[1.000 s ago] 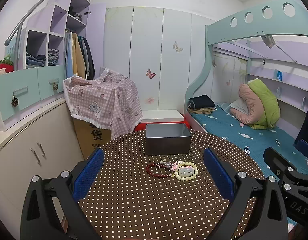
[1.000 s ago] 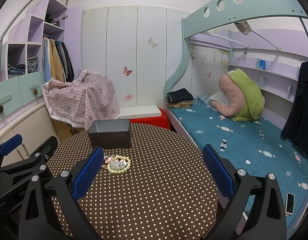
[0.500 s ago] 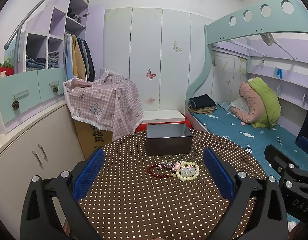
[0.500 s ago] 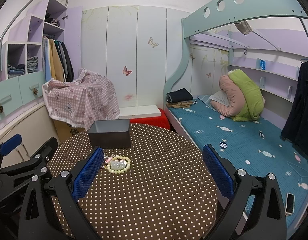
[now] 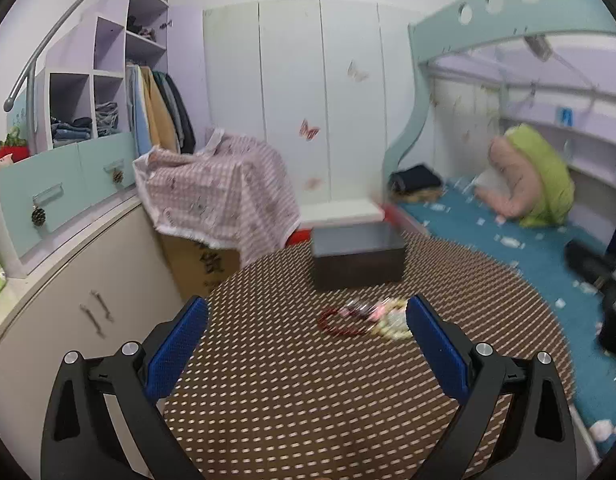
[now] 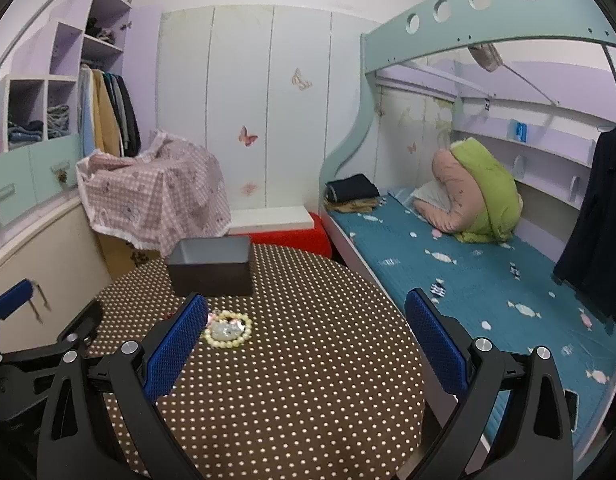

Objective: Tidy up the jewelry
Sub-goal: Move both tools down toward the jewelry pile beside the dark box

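Note:
On the round polka-dot table (image 5: 292, 408) lies a small heap of jewelry: a dark red bead bracelet (image 5: 342, 324), a pink and silver piece, and a cream bead bracelet (image 6: 228, 330) with a pale stone. Behind it stands an open dark box (image 5: 357, 258) (image 6: 210, 266). My left gripper (image 5: 306, 344) is open, held above the table short of the jewelry, with nothing between its blue pads. My right gripper (image 6: 304, 344) is open too, to the right of the cream bracelet. The left wrist view is motion-blurred.
A checked cloth (image 5: 216, 192) covers a cardboard box behind the table on the left. Cabinets and shelves (image 5: 68, 208) run along the left wall. A bunk bed with blue bedding (image 6: 468, 276) flanks the table on the right.
The left gripper has swung left and slightly forward, so the jewelry and box now sit further right in its view. The right gripper has barely moved.

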### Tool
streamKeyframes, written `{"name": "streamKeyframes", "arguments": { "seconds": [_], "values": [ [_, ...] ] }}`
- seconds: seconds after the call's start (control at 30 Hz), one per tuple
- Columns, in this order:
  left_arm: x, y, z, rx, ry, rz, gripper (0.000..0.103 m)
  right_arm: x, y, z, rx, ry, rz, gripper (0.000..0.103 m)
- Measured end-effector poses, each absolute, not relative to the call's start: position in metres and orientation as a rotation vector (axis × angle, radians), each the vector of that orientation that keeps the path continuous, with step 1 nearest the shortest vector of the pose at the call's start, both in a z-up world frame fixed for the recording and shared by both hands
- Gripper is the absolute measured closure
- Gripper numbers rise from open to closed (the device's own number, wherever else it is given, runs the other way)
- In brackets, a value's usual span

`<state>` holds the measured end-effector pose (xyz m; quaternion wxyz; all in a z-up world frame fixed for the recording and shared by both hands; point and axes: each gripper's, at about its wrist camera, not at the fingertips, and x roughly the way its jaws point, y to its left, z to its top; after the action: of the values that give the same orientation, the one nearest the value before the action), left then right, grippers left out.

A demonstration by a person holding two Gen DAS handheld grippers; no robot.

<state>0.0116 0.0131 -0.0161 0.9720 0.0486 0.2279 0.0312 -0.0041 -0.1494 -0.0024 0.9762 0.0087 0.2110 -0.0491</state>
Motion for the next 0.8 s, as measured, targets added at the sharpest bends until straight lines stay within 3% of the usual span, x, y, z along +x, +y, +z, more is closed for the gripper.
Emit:
{"name": "streamKeyframes", "arguments": {
  "seconds": [0.3,0.73,0.8],
  "values": [
    [0.054,0.056,-0.063,0.01,0.663,0.128,0.007,0.048,-0.158,-0.046,0.006,0.573,-0.089,0.007],
    [0.154,0.052,-0.107,-0.024,0.875,0.062,0.008,0.133,-0.144,-0.102,-0.005,0.738,0.015,0.007],
    [0.17,0.049,-0.11,-0.03,0.887,0.047,0.016,0.143,-0.144,-0.105,-0.005,0.75,0.023,0.007]
  ]
}}
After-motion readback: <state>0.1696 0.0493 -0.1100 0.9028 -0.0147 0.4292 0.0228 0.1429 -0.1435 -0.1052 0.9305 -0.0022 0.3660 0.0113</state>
